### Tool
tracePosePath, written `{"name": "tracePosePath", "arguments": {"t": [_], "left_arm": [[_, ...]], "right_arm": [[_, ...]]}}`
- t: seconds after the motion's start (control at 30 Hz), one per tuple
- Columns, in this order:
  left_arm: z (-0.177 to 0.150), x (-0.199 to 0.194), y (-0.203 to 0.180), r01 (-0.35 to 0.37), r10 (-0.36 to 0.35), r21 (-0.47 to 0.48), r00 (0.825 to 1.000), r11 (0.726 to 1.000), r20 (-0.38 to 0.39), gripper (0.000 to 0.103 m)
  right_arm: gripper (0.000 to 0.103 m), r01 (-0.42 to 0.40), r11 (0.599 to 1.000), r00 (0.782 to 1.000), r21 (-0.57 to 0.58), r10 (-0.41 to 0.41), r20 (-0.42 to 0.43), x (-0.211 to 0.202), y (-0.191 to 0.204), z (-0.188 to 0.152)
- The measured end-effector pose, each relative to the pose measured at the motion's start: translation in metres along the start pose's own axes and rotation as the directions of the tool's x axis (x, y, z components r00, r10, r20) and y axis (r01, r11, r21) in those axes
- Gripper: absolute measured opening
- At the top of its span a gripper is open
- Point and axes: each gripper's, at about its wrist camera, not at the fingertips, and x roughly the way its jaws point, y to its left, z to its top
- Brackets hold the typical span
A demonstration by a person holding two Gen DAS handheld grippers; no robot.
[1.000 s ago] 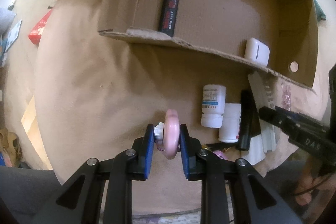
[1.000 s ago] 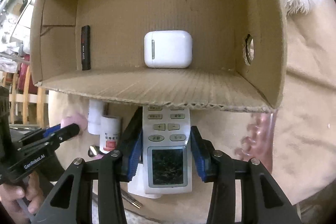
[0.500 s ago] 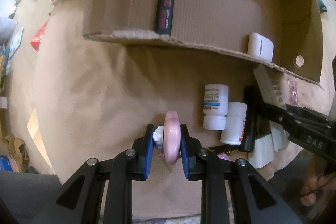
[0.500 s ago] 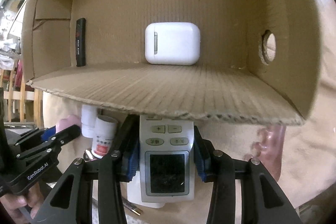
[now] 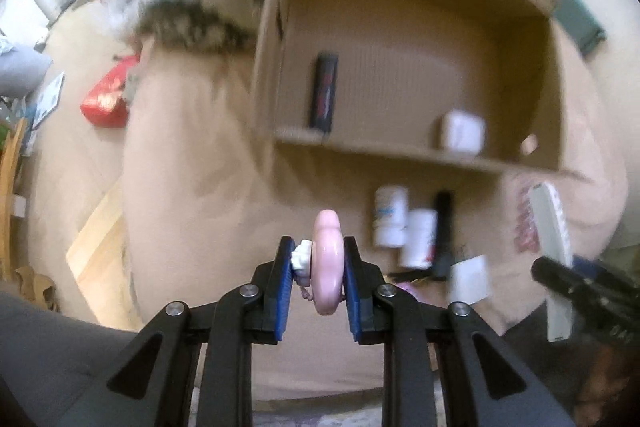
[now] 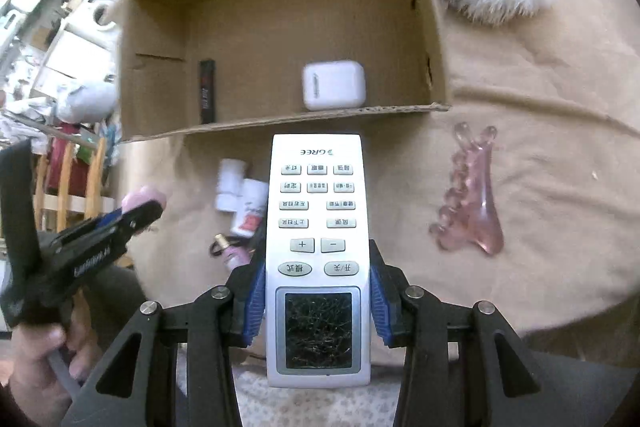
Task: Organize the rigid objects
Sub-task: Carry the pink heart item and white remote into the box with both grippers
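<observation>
My left gripper (image 5: pixel 317 273) clamps a glossy pink ring (image 5: pixel 328 263) at lower centre; my right gripper (image 6: pixel 318 291) grips a white plastic remote (image 6: pixel 319 227). Beyond, upper centre, a corrugated cardboard box (image 6: pixel 280 27) holds a rounded white case (image 6: pixel 334 85).

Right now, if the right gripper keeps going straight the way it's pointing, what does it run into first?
Probably the near wall of the cardboard box. The right gripper, shut on the white remote, points at that edge, and the remote's far end would likely get there first, though depth is unclear.

Both wrist cams downward, box (image 5: pixel 400 27) shared
</observation>
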Motion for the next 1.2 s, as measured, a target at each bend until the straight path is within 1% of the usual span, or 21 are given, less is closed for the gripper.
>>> {"name": "tracePosePath", "arguments": {"t": [0.03, 0.13, 0.2, 0.27, 0.37, 0.47, 0.57, 0.63, 0.7, 0.8, 0.9, 1.03, 1.2], "left_arm": [[0.004, -0.012, -0.003, 0.004, -0.004, 0.011, 0.999, 1.0, 0.034, 0.021], [0.016, -0.045, -0.01, 0.016, -0.022, 0.043, 0.991, 0.999, 0.131, 0.021], [0.027, -0.066, -0.014, 0.015, -0.029, 0.073, 0.979, 0.997, 0.2, 0.021], [0.037, -0.086, -0.023, -0.009, -0.025, 0.123, 0.962, 0.992, 0.273, 0.021], [0.053, -0.102, -0.027, -0.032, -0.023, 0.156, 0.94, 0.987, 0.34, 0.021], [0.069, -0.107, -0.029, -0.055, -0.011, 0.163, 0.926, 0.985, 0.378, 0.021], [0.087, -0.102, -0.027, -0.041, -0.017, 0.148, 0.929, 0.988, 0.369, 0.021], [0.095, -0.098, -0.026, -0.049, -0.007, 0.142, 0.929, 0.989, 0.371, 0.021], [0.102, -0.086, -0.025, -0.058, 0.003, 0.137, 0.929, 0.989, 0.371, 0.021], [0.113, -0.072, -0.021, -0.057, 0.008, 0.124, 0.934, 0.991, 0.357, 0.021], [0.124, -0.055, -0.018, -0.053, 0.011, 0.115, 0.941, 0.992, 0.338, 0.021], [0.135, -0.025, -0.018, -0.041, 0.004, 0.122, 0.959, 0.992, 0.284, 0.021], [0.134, 0.005, -0.017, -0.071, 0.031, 0.139, 0.962, 0.988, 0.273, 0.021]], "right_arm": [[0.046, 0.014, 1.0, 0.999, -0.016, -0.013, 0.033, -0.009, 0.004, -0.002], [0.046, 0.021, 0.999, 0.991, -0.048, -0.014, 0.132, -0.034, 0.009, -0.002], [0.046, 0.028, 0.997, 0.981, -0.067, -0.015, 0.192, -0.049, 0.011, 0.004], [0.046, 0.037, 0.996, 0.968, -0.081, -0.016, 0.249, -0.059, 0.023, 0.01], [0.046, 0.048, 0.994, 0.953, -0.102, -0.015, 0.302, -0.072, 0.034, 0.023], [0.046, 0.059, 0.991, 0.941, -0.123, -0.014, 0.337, -0.074, 0.045, 0.035], [0.046, 0.068, 0.988, 0.931, -0.138, -0.013, 0.364, -0.077, 0.057, 0.052], [0.046, 0.073, 0.987, 0.926, -0.146, -0.013, 0.377, -0.08, 0.063, 0.06], [0.046, 0.079, 0.985, 0.922, -0.155, -0.013, 0.387, -0.079, 0.066, 0.07], [0.046, 0.091, 0.983, 0.915, -0.158, -0.02, 0.402, -0.079, 0.068, 0.083], [0.046, 0.096, 0.984, 0.915, -0.151, -0.027, 0.404, -0.073, 0.066, 0.099], [0.046, 0.108, 0.986, 0.922, -0.125, -0.052, 0.383, -0.052, 0.053, 0.117], [0.046, 0.104, 0.991, 0.942, -0.087, -0.07, 0.329, -0.021, 0.033, 0.123]]}}
